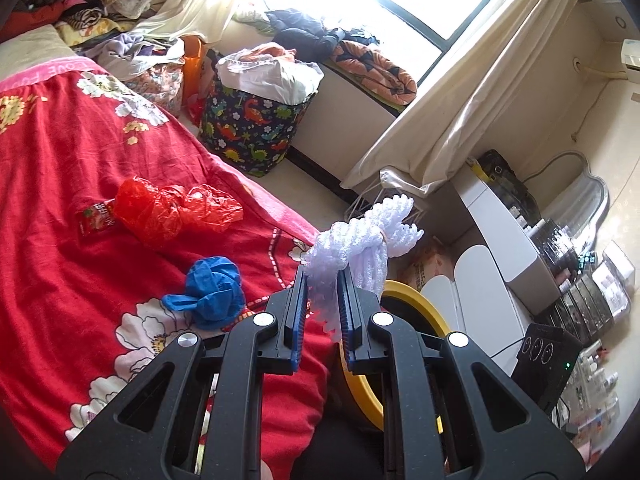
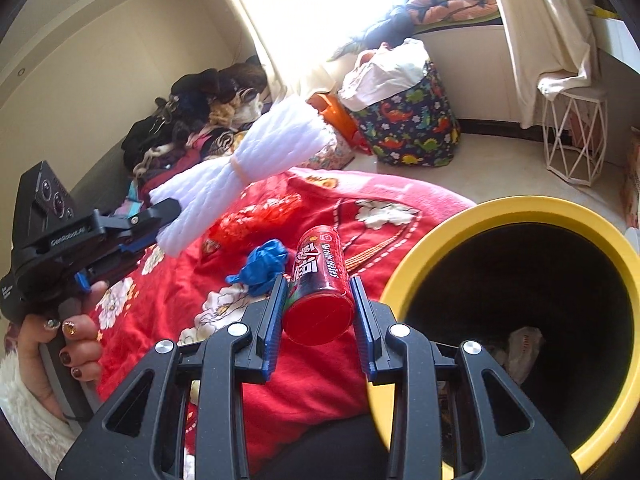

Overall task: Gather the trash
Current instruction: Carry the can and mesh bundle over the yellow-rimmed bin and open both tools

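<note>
My left gripper is shut on a white foam net bundle and holds it above the bed's edge; the bundle also shows in the right wrist view, as does the left gripper. My right gripper is shut on a red can, held just left of the yellow-rimmed black bin. The bin's rim shows in the left wrist view under the bundle. On the red bedspread lie a crumpled blue bag, a red plastic bag and a red sachet.
A dinosaur-print laundry basket stands on the floor by the window. A white wire stool stands under the curtain. A white dresser with cosmetics is at the right. Clothes are piled at the bed's head. Some trash lies in the bin.
</note>
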`<state>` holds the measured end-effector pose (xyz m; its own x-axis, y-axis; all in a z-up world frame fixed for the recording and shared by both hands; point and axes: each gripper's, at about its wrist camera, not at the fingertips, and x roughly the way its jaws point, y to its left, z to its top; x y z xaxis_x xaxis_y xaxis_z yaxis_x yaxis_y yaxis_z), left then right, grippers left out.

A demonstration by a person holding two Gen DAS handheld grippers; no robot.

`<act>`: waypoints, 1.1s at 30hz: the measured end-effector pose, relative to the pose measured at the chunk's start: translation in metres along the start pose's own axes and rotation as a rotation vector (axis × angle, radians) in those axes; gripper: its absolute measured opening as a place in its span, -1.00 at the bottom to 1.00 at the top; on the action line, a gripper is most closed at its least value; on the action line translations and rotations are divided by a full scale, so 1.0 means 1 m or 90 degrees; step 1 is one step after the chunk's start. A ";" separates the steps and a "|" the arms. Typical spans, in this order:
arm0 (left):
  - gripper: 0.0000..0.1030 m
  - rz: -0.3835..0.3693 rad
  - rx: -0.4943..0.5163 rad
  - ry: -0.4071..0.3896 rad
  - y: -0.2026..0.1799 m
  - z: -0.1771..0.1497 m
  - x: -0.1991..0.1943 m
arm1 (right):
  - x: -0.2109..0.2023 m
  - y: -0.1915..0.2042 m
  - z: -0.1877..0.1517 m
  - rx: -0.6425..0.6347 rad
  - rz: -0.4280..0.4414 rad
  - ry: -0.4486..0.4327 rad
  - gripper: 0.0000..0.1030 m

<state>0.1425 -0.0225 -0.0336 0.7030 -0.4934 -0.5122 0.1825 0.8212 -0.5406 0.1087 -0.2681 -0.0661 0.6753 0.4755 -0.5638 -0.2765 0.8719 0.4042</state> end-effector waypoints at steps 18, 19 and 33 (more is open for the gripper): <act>-0.81 -0.006 0.048 0.004 -0.027 -0.004 0.006 | -0.029 -0.035 0.003 0.039 -0.046 -0.040 -0.42; -0.81 -0.007 0.049 0.005 -0.027 -0.004 0.006 | -0.031 -0.037 0.003 0.042 -0.048 -0.041 -0.42; -0.81 -0.012 0.070 0.017 -0.041 -0.012 0.011 | -0.047 -0.062 0.005 0.074 -0.083 -0.064 -0.42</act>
<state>0.1346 -0.0650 -0.0249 0.6800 -0.5153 -0.5216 0.2706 0.8376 -0.4746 0.0975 -0.3448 -0.0617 0.7669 0.3406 -0.5439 -0.1055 0.9029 0.4166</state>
